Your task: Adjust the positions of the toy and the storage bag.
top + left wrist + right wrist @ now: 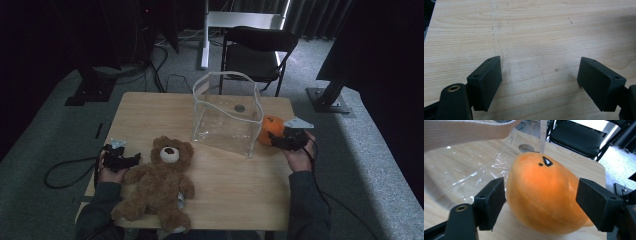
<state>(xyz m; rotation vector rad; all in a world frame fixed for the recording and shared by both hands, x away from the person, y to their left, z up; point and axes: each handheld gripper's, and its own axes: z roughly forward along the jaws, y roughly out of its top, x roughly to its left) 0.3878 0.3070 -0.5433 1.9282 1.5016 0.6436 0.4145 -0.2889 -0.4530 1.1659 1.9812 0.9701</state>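
The orange plush toy (544, 195) sits on the worktop (235, 185) at its right side, touching the clear plastic bag (227, 117). The right gripper (540, 202) straddles it, jaws apart on either flank; whether the pads press the plush I cannot tell. The left gripper (539, 82) rests low over bare wood, jaws wide apart with nothing between them, just beside the brown teddy bear (160, 182).
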